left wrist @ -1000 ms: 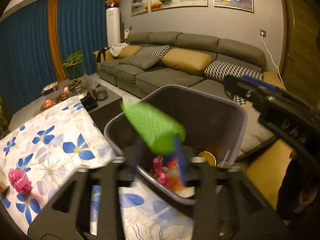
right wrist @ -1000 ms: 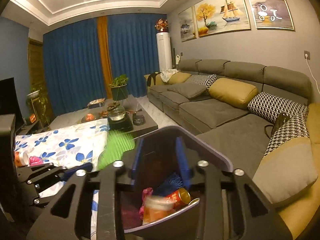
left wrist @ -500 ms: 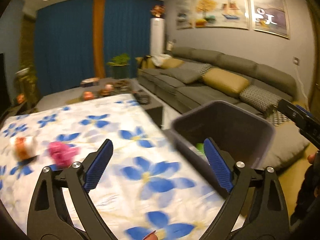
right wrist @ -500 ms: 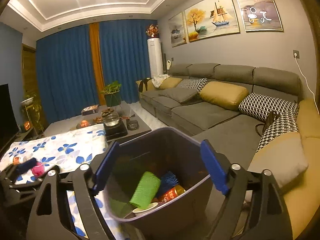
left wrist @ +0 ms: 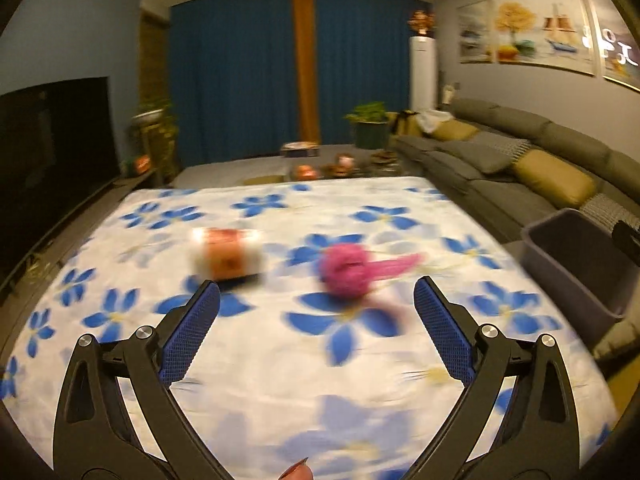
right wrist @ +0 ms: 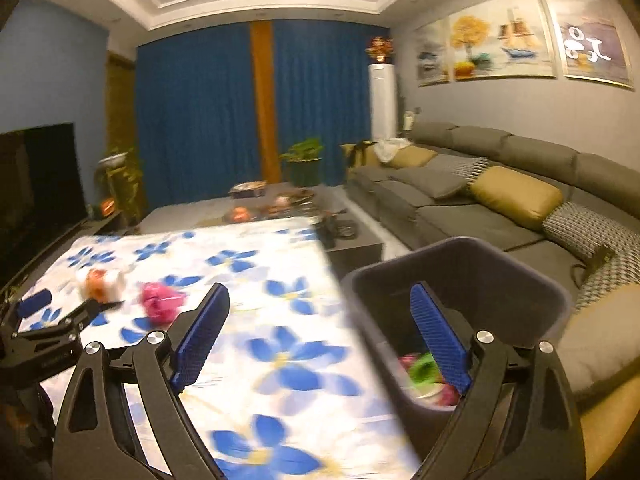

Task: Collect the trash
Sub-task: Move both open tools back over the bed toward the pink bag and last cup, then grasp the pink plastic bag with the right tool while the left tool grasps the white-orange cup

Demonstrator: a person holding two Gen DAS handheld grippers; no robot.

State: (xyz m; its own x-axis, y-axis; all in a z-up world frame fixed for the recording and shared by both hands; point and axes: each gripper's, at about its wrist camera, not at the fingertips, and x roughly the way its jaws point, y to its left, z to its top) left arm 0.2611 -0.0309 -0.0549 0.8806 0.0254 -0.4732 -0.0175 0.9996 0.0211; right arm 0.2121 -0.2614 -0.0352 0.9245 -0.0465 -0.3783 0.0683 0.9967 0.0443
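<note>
A crumpled pink wrapper and an orange-and-white cup on its side lie on the floral tablecloth. My left gripper hovers just short of them, its jaws still opening with nothing between the pads. My right gripper is also opening and empty, straddling the table edge and the near rim of the dark grey bin. Green and pink trash lies inside the bin. In the right wrist view the left gripper sits by the cup and the wrapper.
The bin stands off the table's right edge, against a grey sofa with yellow cushions. A low coffee table with small items lies beyond the cloth. A television is on the left.
The left gripper let a green item drop into the bin, opened wide, and swung left to the cup and wrapper. The right gripper opened, pulled back from the bin and turned left.
</note>
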